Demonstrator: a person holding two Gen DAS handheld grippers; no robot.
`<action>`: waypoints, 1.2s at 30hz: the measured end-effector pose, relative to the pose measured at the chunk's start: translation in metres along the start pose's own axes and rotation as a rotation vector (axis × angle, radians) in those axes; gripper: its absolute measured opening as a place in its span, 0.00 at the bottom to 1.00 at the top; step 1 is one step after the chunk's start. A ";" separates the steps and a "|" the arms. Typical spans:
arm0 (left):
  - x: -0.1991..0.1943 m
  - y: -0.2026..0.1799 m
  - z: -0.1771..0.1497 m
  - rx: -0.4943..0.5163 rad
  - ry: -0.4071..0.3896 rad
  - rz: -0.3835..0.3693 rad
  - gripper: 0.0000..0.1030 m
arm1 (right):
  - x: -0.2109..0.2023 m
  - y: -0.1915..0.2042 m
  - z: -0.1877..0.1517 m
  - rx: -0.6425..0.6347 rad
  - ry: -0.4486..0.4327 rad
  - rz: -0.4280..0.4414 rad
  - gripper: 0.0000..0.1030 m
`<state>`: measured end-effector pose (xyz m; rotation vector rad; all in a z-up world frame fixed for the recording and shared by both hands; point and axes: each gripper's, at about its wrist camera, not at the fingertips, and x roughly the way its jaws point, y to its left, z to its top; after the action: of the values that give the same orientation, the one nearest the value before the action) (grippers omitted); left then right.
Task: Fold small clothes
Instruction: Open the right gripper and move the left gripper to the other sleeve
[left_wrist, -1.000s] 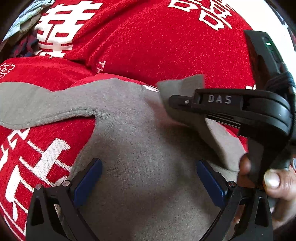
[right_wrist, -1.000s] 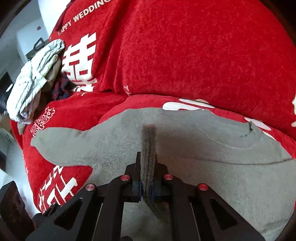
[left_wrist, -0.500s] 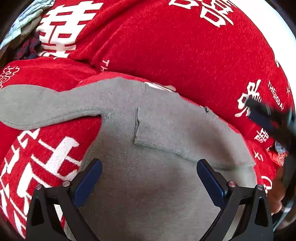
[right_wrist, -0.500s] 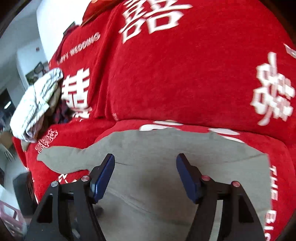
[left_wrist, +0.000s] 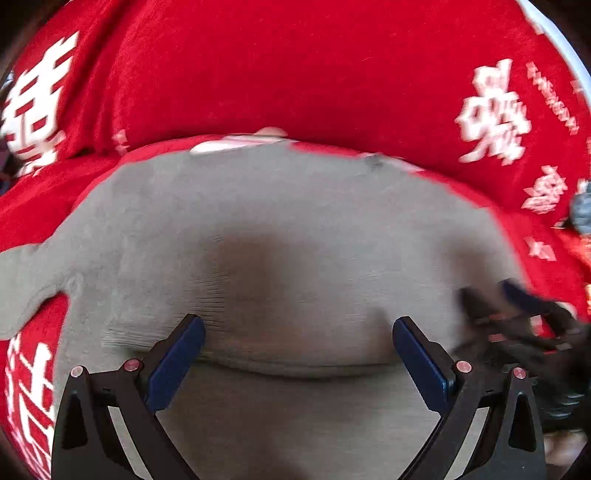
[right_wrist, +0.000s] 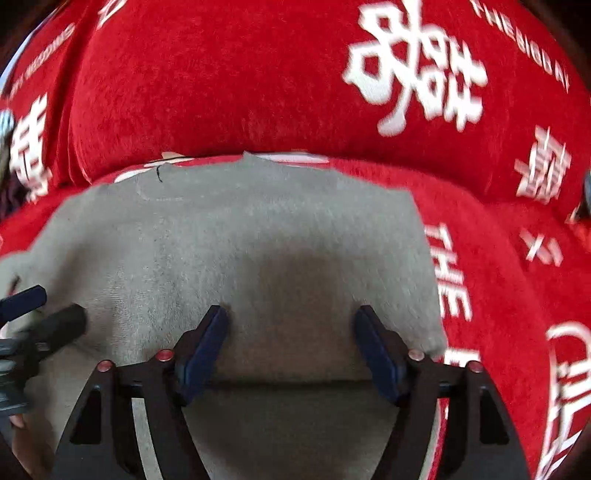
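The grey garment (right_wrist: 236, 258) lies spread on a red cover (right_wrist: 258, 85) with white lettering, one side already folded in so its edge runs straight. The right gripper (right_wrist: 291, 343) hangs over the near hem; its jaws have just been opening and stand released, nothing between them. The left gripper (left_wrist: 299, 354) is likewise wide and empty above the cloth. Judged from here, the next fold goes best if each gripper pinches a hem corner squarely and both lift together. No containers show.
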<state>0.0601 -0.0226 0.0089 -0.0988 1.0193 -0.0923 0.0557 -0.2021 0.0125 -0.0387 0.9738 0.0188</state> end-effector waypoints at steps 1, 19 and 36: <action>-0.002 0.005 -0.001 0.000 -0.017 0.016 0.99 | 0.001 0.005 0.003 -0.014 0.002 -0.010 0.74; -0.002 -0.048 0.015 0.048 -0.015 0.008 0.99 | -0.007 -0.026 -0.001 0.181 -0.065 0.111 0.74; -0.023 0.028 -0.015 -0.034 -0.033 0.162 1.00 | -0.019 0.006 0.000 0.049 -0.066 -0.032 0.79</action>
<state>0.0356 0.0071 0.0172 -0.0483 0.9923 0.0744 0.0451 -0.1965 0.0282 -0.0089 0.9074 -0.0331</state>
